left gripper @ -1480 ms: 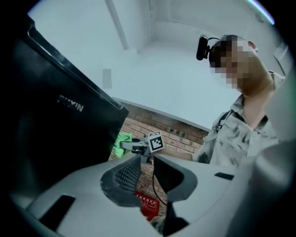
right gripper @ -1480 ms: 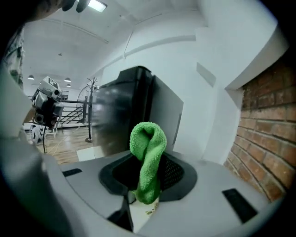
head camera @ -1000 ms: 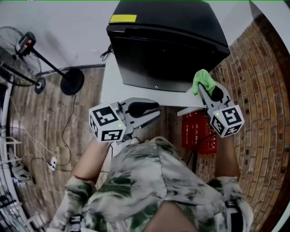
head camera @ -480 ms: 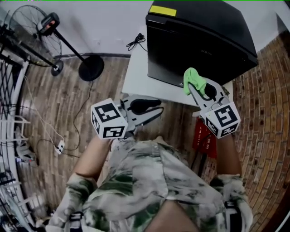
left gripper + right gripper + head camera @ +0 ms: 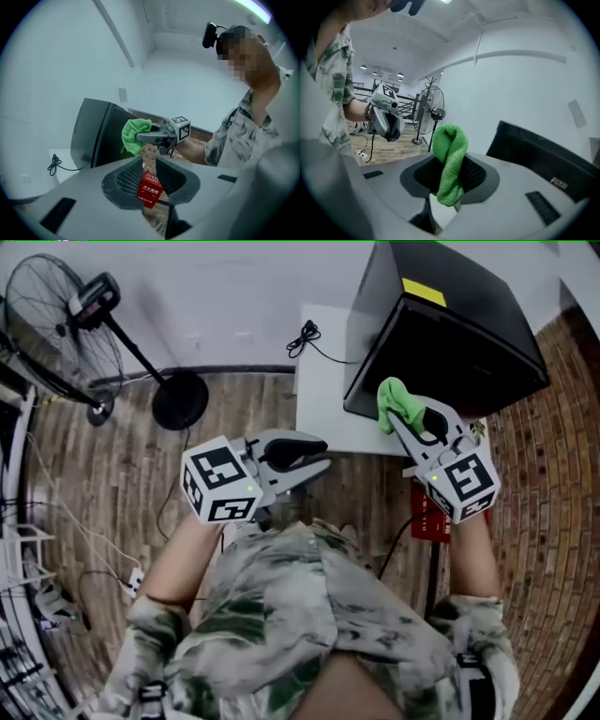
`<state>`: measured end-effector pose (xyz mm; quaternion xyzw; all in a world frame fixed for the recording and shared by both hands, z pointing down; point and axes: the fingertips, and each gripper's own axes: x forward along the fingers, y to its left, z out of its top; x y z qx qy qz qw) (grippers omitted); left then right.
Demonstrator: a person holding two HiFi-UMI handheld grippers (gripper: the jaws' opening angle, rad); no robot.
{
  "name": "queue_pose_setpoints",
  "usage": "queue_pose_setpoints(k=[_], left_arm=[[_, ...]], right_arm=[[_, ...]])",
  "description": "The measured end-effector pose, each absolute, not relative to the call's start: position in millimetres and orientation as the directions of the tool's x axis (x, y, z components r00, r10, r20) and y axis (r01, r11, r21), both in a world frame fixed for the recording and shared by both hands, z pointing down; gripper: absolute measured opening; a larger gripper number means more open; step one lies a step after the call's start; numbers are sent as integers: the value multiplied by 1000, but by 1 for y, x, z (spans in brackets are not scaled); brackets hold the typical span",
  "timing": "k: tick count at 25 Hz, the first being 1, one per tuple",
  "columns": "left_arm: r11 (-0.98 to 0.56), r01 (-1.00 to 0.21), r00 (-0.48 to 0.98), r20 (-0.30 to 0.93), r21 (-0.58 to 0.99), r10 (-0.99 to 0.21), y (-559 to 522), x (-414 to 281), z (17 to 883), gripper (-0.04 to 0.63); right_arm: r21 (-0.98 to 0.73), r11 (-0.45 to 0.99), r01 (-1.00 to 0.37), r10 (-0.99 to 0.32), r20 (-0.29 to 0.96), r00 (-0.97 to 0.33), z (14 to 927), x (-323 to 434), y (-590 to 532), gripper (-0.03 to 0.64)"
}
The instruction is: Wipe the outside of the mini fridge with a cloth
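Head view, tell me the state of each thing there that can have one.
mini fridge: door shut, upright on the white table.
green cloth: bunched, clamped in the right tool.
right tool: shut on the green cloth.
left tool: slightly open, empty.
fan: upright on the floor.

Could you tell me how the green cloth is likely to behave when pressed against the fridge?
The cloth looks soft and floppy: it folds over and droops between the right gripper's jaws. It probably weighs little and should flatten against the fridge.
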<state>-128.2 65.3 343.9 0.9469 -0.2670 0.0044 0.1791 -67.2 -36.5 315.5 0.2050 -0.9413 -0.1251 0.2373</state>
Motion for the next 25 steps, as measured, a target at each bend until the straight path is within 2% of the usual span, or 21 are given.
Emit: queue_pose_setpoints(k=[6, 10, 15, 25], left_arm=[[-840, -429, 902, 102, 332, -420, 86, -184, 339, 84], [-860, -384, 921, 73, 335, -383, 88, -198, 329, 84], [-883, -345, 936, 43, 318, -350, 66, -188, 311, 84], [-890, -341, 939, 66, 303, -338, 22, -169, 309, 84]], right_arm=[[462, 833, -303, -508, 425, -749, 281, -133, -24, 120], [581, 778, -237, -557, 466, -687, 256, -160, -44, 120], [743, 665, -74, -620, 494, -610, 219, -178, -94, 120], [873, 473, 120, -753, 471, -461, 223, -203, -190, 120]])
